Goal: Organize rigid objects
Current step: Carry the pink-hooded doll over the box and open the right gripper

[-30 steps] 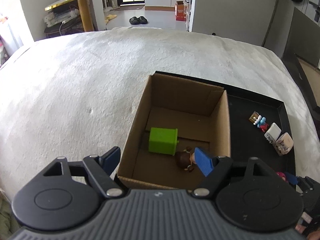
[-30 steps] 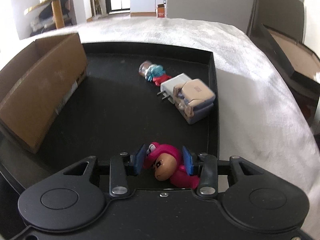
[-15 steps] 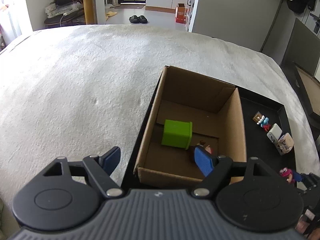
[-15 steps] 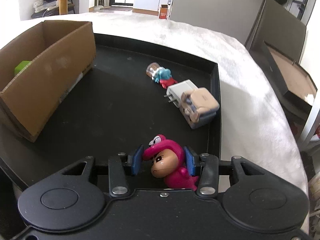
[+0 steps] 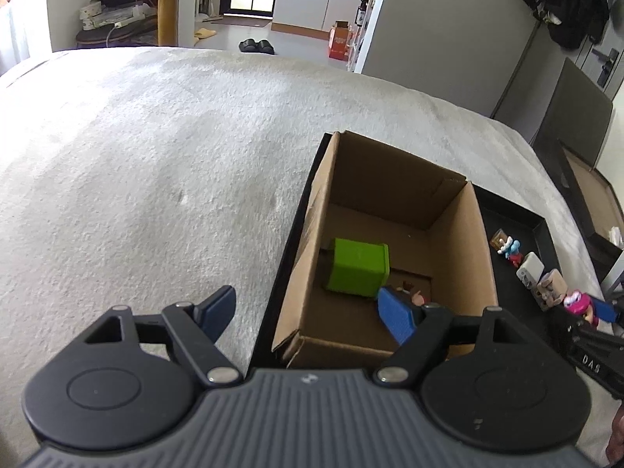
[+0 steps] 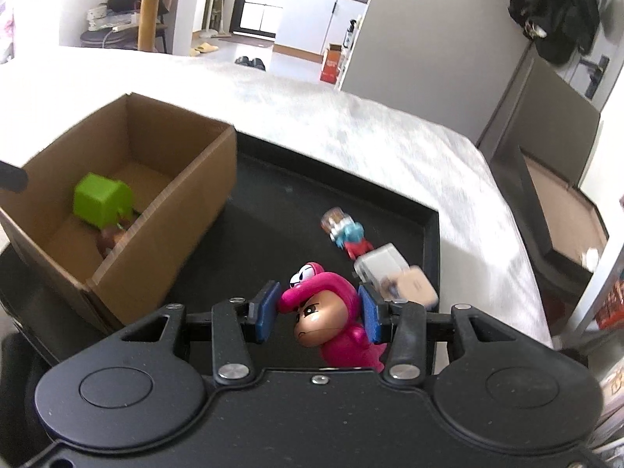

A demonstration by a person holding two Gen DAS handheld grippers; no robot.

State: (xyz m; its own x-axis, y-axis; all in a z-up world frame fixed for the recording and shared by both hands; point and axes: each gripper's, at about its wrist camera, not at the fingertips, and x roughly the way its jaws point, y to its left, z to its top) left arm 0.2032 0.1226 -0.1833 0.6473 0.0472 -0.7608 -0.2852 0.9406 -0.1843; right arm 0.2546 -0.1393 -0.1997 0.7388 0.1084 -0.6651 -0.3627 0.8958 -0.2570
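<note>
Lettering first: I read "DAS" in white on the black body of my right gripper (image 5: 592,314) where it enters the left wrist view at far right; no other writing is legible to me.

Item, right gripper (image 6: 318,312): blue rectangular pads clenched on a pink figurine (image 6: 331,308), glossy moulded plastic, hooded costume with cartoon eyes, tan frowning face. It is held above the near right part of the black tray (image 6: 429,226).

Item, left gripper (image 5: 308,312): released, holding nothing, blue pads spread wide, one over the blanket and one over the near end of the cardboard box (image 5: 479,241).

Item, cardboard box (image 6: 187,202): plain brown corrugated card, rectangular, open top, standing on the left part of the tray. Inside I see a green cube (image 5: 357,267), matte plastic with rounded edges, and just beside it, nearer me, a small brown-haired figurine (image 5: 411,292), partly hidden by the pad.

Item, black tray (image 5: 540,230): shallow, rigid, raised rim. Along its right side, in a row from far to near: a small blue-and-red figurine (image 6: 347,230) lying down, a white plug adapter (image 6: 380,263), boxy, and touching it a beige block-shaped toy (image 6: 415,286), blurred.

Item, blanket (image 5: 156,156): pale grey, nubbly fleece, under the tray.
</note>
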